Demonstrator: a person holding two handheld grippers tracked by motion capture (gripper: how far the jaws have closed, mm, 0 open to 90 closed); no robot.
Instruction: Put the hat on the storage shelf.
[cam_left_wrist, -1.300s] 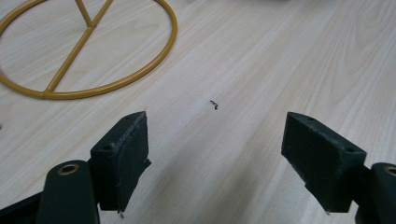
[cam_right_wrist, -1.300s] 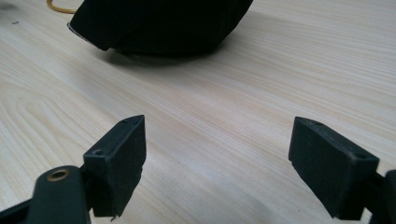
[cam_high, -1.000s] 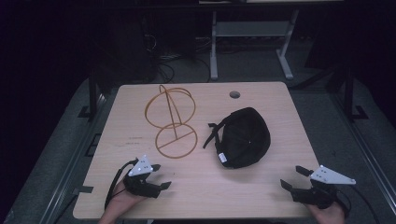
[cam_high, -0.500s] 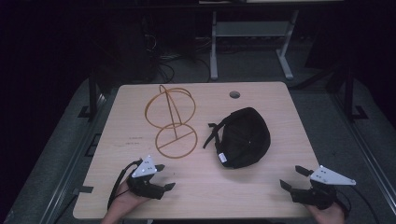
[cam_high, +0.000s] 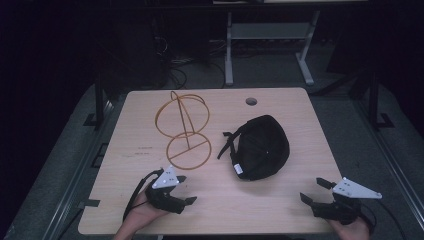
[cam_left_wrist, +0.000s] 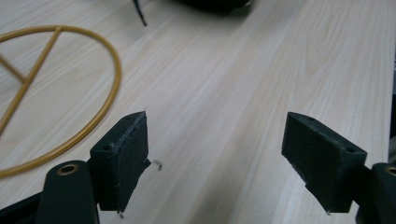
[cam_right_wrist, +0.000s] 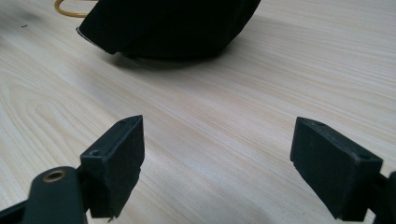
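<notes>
Nothing started: my left gripper (cam_high: 186, 189) and right gripper (cam_high: 312, 190), jaws apart and empty, sit low on the bench (cam_high: 280, 210), black cap (cam_high: 262, 147) beside wire stand (cam_high: 184, 127), untouched.

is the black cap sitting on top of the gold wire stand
No, the black cap lies flat on the table to the right of the gold wire stand, apart from it.

No readable text, brand, number or sign anywhere. Small white tag on the black fabric cap (cam_high: 262, 147), too small and blurred to read. Faint dark marks on the light wooden tabletop (cam_high: 280, 200) near its left side, also illegible.
</notes>
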